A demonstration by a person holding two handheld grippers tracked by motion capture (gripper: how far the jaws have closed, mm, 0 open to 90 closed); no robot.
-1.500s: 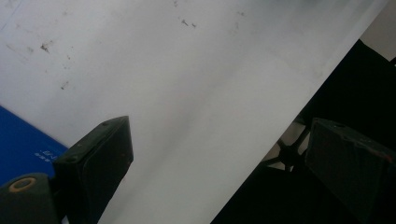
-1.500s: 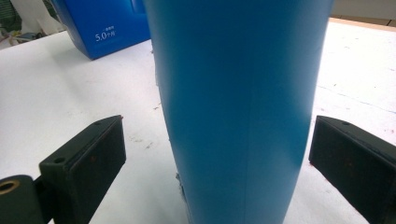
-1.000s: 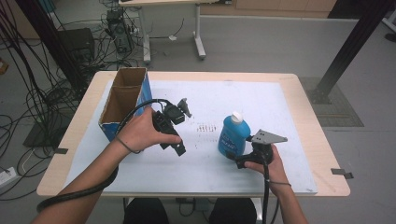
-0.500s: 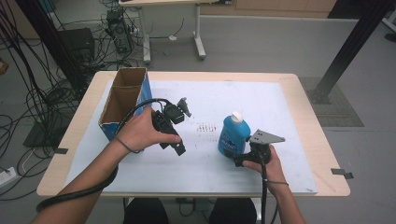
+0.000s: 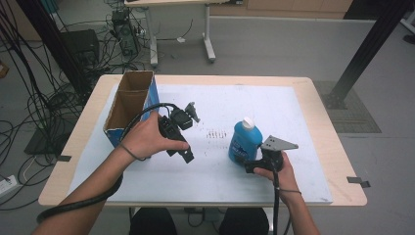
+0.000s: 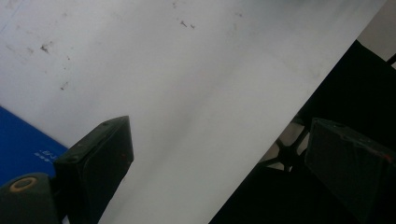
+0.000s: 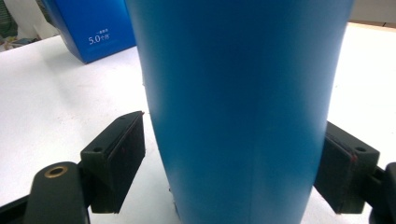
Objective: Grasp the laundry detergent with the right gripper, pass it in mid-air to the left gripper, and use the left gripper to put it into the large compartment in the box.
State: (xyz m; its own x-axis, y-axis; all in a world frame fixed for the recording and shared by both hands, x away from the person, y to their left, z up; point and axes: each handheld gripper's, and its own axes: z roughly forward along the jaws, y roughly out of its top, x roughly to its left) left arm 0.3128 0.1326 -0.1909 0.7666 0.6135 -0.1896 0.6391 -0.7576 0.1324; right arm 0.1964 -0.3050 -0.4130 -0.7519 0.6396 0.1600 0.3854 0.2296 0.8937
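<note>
Open cardboard box (image 5: 128, 105) — table's (image 5: 323, 117) left

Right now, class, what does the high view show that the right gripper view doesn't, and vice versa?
High view: the white cap on the bottle and the open top of the box. Right gripper view: white print on the box, and the right tongs, just closing, astride the bottle, left pad not touching. Shared: bottle and box.

table (image 5: 323, 105) | white sheet (image 5: 274, 107) covering top | blue bottle (image 5: 243, 142) upright | open cardboard box (image 5: 128, 105) at left
</note>
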